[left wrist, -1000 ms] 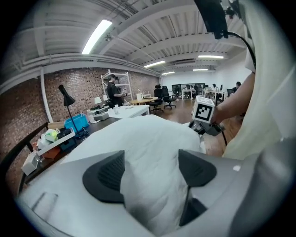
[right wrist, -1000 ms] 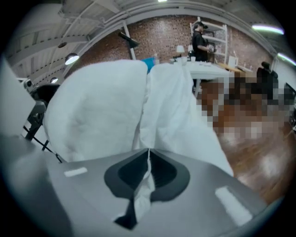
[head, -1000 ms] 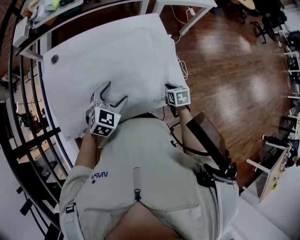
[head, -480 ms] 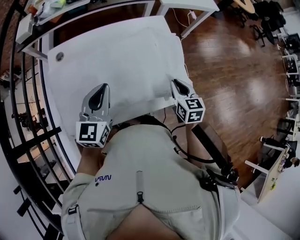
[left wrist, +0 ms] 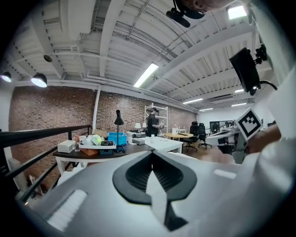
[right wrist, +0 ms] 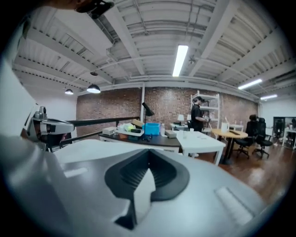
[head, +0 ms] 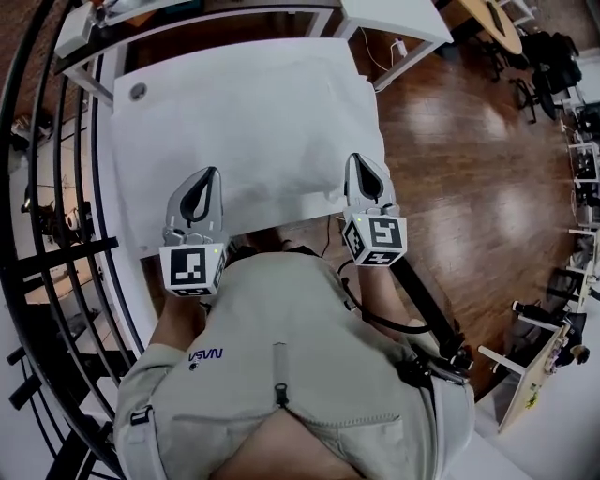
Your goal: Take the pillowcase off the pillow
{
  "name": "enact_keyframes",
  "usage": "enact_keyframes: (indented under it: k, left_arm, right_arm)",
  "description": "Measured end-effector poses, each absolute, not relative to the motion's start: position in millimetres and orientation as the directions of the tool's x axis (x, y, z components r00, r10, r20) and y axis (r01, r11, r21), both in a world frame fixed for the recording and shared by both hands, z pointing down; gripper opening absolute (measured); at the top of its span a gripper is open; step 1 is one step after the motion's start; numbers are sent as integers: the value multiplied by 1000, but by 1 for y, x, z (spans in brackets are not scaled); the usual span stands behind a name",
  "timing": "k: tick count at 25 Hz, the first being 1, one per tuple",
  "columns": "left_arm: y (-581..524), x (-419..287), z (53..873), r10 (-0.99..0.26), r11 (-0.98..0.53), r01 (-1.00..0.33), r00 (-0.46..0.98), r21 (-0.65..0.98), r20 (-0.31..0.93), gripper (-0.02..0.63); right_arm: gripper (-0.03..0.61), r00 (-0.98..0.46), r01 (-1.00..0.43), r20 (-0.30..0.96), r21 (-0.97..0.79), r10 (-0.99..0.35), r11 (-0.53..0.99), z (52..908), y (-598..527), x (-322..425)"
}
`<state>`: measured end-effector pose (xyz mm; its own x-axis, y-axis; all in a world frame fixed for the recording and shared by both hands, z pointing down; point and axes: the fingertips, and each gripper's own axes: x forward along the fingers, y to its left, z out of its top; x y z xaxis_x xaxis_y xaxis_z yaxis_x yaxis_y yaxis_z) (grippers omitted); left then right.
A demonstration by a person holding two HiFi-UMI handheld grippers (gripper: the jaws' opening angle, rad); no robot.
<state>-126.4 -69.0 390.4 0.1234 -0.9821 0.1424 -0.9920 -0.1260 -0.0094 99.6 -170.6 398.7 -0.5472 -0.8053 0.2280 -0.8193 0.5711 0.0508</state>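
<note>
The white pillowcase [head: 248, 122] covers the pillow, which lies flat on a white table [head: 131, 112]; white on white hides the pillow's outline. My left gripper [head: 207, 174] is shut on the pillowcase's near edge at the left, and a strip of white cloth [left wrist: 155, 192] shows between its black pads [left wrist: 134, 173]. My right gripper [head: 355, 160] is shut on the near edge at the right, with white cloth [right wrist: 140, 194] pinched between its pads [right wrist: 162, 173]. Both grippers point away from the person across the pillow.
A black railing [head: 56, 216] curves along the left. Beyond the table stand a cluttered desk [head: 112, 11] and a white desk [head: 398, 17]. Wooden floor [head: 469, 150] lies to the right. Cables [head: 328, 230] hang below the table's near edge. A person [left wrist: 151, 122] stands far off.
The left gripper, open a second ago, has shut on the pillowcase's near edge. The right gripper has shifted right and turned its jaws forward. The pillow now looks flatter.
</note>
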Motion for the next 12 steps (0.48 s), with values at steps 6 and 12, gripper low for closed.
enact_keyframes:
  k: [6, 12]
  left_arm:
    - [-62, -113, 369, -992, -55, -998, 49, -44, 113, 6]
    - [-51, -60, 355, -992, -54, -994, 43, -98, 115, 6]
  right_arm:
    - [3, -623, -765, 112, 117, -774, 633, 359, -181, 72]
    - [3, -665, -723, 103, 159, -740, 672, 341, -180, 92]
